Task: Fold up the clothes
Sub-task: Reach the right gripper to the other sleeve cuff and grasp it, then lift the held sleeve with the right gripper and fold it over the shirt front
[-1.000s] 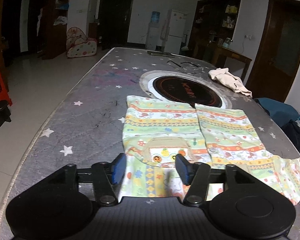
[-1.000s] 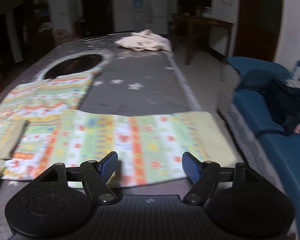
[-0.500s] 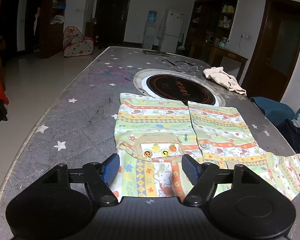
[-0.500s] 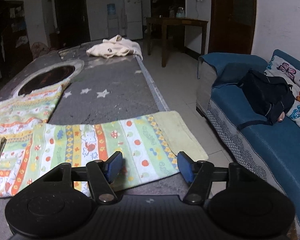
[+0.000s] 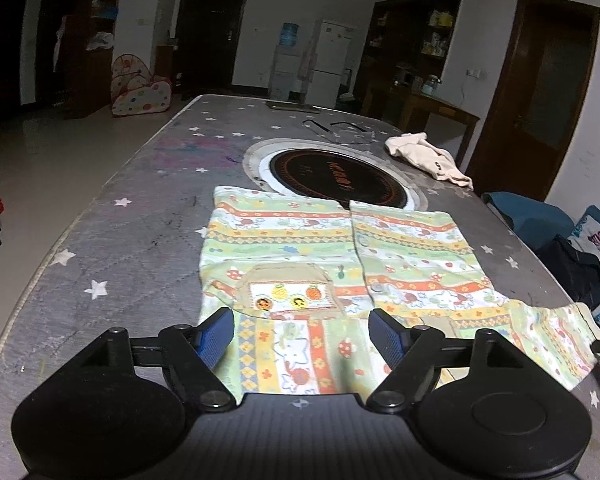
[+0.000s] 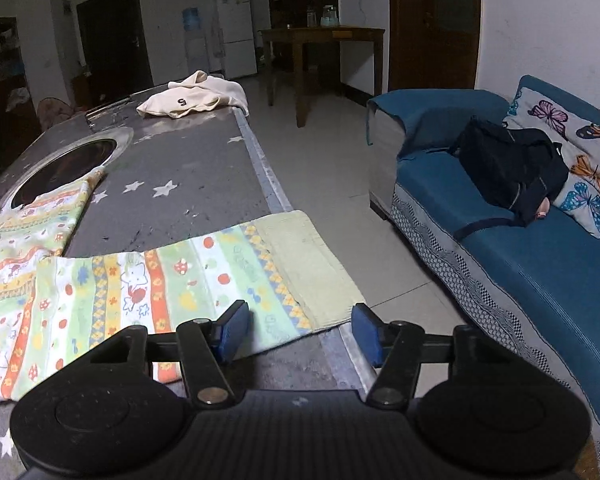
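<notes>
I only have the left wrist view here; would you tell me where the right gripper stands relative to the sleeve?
Observer: The right gripper hovers over the sleeve at its cuff end. Its fingers have just been closing, with no cloth pinched yet.
Operator: Does the cuff lie fully on the table?
Observer: No, the pale cuff juts past the table edge.
Operator: Is anything marked on the cream garment?
Observer: The cream garment bears a dark "5".

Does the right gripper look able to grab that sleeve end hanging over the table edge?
Probably yes: the right gripper is open, and the sleeve cuff lies just ahead with nothing between.
</notes>
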`<state>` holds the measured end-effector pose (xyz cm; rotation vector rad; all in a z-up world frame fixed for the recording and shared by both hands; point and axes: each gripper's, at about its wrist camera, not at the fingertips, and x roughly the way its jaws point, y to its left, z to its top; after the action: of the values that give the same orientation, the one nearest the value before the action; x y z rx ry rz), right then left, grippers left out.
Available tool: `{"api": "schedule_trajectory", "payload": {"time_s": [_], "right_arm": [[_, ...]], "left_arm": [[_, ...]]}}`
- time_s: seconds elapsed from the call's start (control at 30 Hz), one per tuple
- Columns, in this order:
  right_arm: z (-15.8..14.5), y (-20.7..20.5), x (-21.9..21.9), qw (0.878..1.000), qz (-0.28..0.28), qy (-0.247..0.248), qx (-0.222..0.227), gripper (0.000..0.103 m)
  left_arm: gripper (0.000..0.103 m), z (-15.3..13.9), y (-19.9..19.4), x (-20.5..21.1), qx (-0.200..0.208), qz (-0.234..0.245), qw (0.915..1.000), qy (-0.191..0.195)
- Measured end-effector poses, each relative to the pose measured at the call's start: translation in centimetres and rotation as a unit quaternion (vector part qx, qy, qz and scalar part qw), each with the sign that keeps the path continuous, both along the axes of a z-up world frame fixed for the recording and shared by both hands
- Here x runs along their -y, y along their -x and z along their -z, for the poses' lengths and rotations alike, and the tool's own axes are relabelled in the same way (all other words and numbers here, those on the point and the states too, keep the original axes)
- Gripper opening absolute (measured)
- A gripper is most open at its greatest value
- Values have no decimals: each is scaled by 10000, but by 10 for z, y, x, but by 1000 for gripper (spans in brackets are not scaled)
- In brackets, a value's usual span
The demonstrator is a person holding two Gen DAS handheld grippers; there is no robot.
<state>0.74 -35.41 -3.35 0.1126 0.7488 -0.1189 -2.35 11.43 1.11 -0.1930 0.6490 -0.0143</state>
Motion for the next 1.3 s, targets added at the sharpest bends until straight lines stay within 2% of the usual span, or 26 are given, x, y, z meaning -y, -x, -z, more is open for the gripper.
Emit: {"api": "schedule_trajectory", "payload": {"time_s": [0.07,0.13,0.23,0.27,0.37,0.5,0.67,0.73,0.93,1.1,1.3], "right_arm": [[0,-1,-1,10000,-14,21,20,54],[0,-1,0,10000,8,21,60,47],[0,2,5,9999,43,-48,149,26],[-1,3,6,9998,34,-86,178,14],[-2,2,4,9997,-63,-180,160,9],[-10,2,-5,9989,-212,-266,331,8],[-38,-2,-23,9914,-777,-849,621,8],[-49,-6,-31,9858,-1055,-1112,681,8],[-80,-22,-70,9696,-1839,-1406,793,8],[-106,-34,-115,9497,-2501,-1655,906,8],[-122,-40,-174,9298,-3190,-1567,961,8]], "left_arm": [[77,0,0,3,4,35,10000,-15],[78,1,0,3,-8,30,10000,32],[78,2,2,4,-24,44,10000,49],[79,2,2,5,-27,54,10000,45],[81,2,5,7,-21,80,10000,38],[81,2,8,8,-6,92,10000,1],[83,1,13,14,15,216,9998,-51],[85,1,15,18,31,297,9995,-89],[89,2,21,26,77,466,9988,-160],[94,1,26,24,138,449,9988,-133],[102,0,34,18,260,396,9988,-120]]}}
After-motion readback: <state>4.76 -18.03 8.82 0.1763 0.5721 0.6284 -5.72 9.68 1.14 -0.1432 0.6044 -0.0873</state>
